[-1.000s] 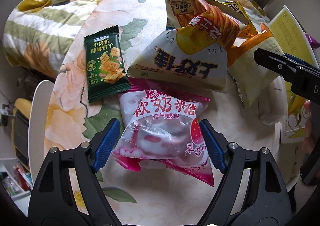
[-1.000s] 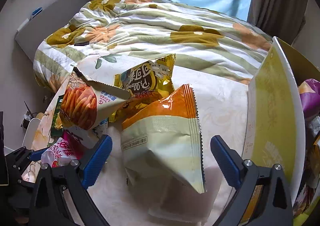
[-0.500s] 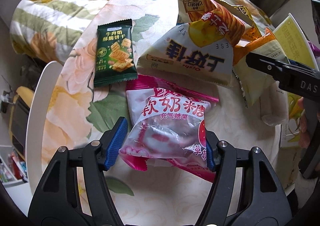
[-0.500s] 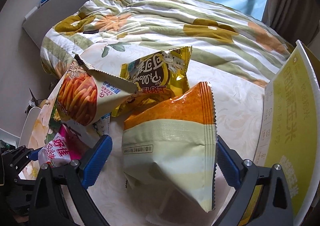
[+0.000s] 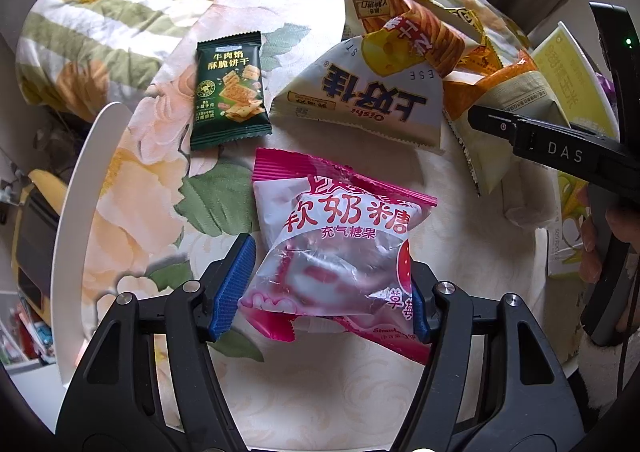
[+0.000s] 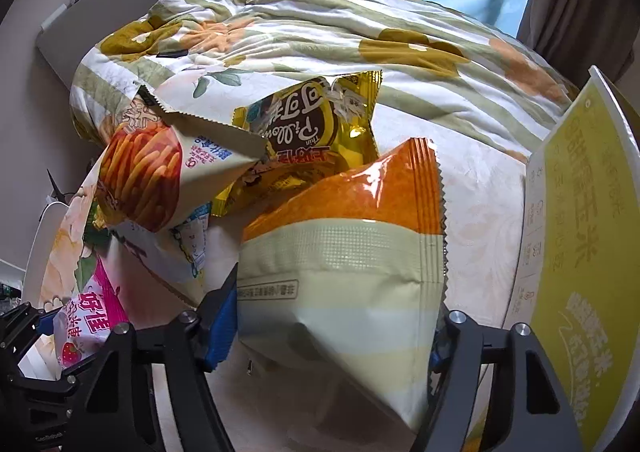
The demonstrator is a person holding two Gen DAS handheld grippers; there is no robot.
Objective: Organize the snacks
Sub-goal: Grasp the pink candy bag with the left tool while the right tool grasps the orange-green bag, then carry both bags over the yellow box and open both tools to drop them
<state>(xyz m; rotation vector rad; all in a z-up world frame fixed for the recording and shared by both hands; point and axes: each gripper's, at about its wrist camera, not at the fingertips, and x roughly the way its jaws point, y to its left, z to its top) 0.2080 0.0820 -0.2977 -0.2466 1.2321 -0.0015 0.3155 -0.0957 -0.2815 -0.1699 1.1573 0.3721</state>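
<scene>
**Snacks gripped on both sides**

Snacks lie heaped on the floral-clothed desk (image 5: pixel 132 179). At far left, the green biscuit packet (image 5: pixel 229 91) lies flat, untouched. Your left tongs (image 5: pixel 332 288), wide a second ago, have narrowed onto the pink marshmallow bag (image 5: pixel 336 248), both blue pads now pressing its sides. Further right, your right tongs (image 6: pixel 336 328) have likewise closed on the orange-and-cream bag (image 6: pixel 344 276). Both grips look ready for lifting, probably toward the yellow box (image 6: pixel 580 252) at far right.
</scene>
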